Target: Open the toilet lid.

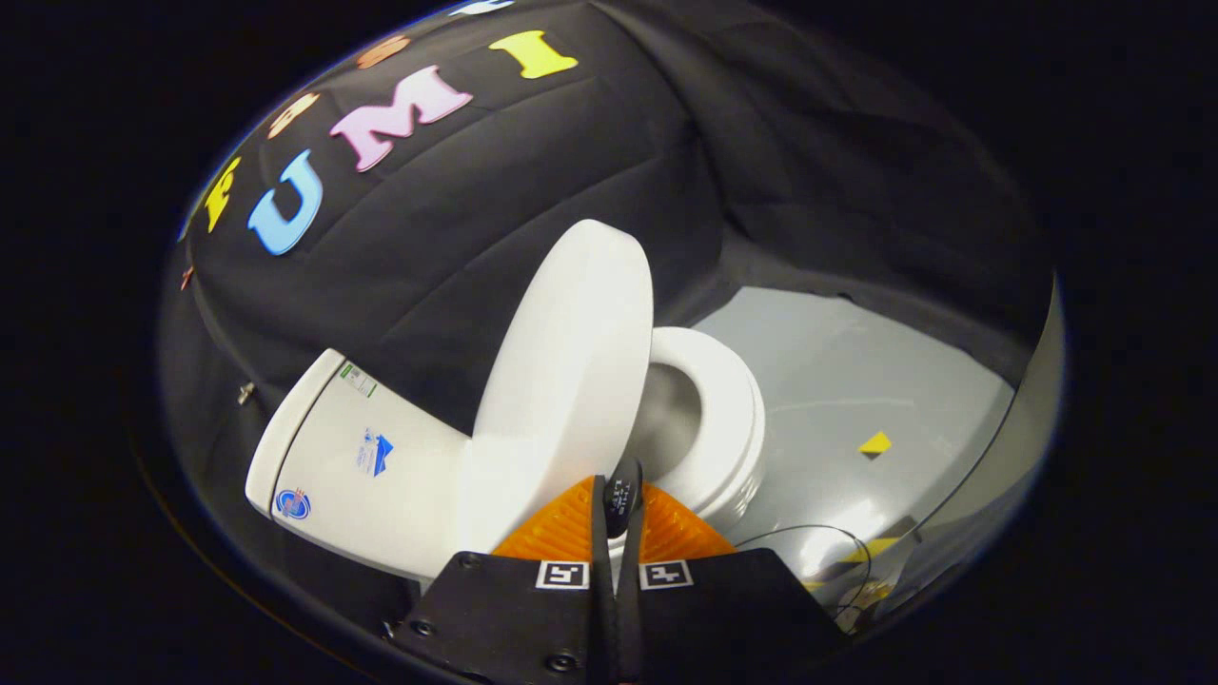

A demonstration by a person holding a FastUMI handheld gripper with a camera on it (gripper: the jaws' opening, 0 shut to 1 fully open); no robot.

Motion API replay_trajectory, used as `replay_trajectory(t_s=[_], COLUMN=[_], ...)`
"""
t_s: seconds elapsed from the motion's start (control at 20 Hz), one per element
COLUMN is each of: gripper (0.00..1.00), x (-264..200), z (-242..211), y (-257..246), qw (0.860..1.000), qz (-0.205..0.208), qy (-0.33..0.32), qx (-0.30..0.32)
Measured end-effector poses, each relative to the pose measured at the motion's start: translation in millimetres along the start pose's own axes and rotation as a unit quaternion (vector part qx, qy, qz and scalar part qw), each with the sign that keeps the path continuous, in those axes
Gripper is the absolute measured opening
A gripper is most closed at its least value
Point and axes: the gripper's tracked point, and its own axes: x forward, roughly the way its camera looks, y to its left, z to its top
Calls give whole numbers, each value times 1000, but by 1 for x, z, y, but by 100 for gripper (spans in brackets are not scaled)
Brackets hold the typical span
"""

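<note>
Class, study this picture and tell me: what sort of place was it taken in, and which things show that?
Probably a staged test booth, not a real bathroom. A white toilet with its lid raised stands on a grey floor sheet with yellow tape marks, against black cloth walls. The gripper, fingers together, points at it.

Raised toilet lid (571, 381) just ahead of closed gripper (617, 495) blocks passage; seat (709, 419) and grey floor (856, 381) beside lid open.
</note>
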Motion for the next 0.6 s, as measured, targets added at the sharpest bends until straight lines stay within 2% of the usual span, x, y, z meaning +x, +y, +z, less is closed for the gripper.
replay_trajectory(t_s=[0.35,0.6], gripper=[5,5], x=[-30,-50], z=[17,23], y=[54,108], qw=[997,989], qz=[3,26], qy=[-35,-64], qx=[-67,-131])
